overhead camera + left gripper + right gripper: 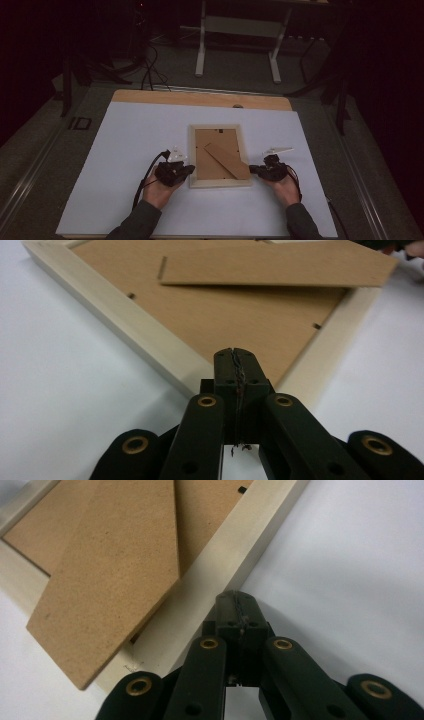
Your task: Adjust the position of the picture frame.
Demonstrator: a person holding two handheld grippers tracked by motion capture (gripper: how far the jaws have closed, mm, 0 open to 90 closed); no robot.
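A wooden picture frame (pixel 220 156) lies face down near the middle of the white table sheet (pixel 125 150), its brown backing board up and its easel stand (pixel 227 161) slanting from the centre toward the 5 o'clock corner. The left gripper (pixel 189 169) sits at the frame's 7 o'clock corner, jaws clenched on nothing, tips poised over the pale rail (pixel 150 335) in the left gripper view. The right gripper (pixel 253 170) is at the 5 o'clock corner, jaws likewise pressed together and empty, tips at the outer edge of the rail (pixel 225 560) just beside the stand's free end (pixel 95 645).

The step looks like steadying or squaring the frame from both lower corners. To do it well, the person should push with closed tips low against the rail's side, evenly from both hands, so the frame slides without twisting. The right tips should stay clear of the loose stand, which could lift or swing if nudged.
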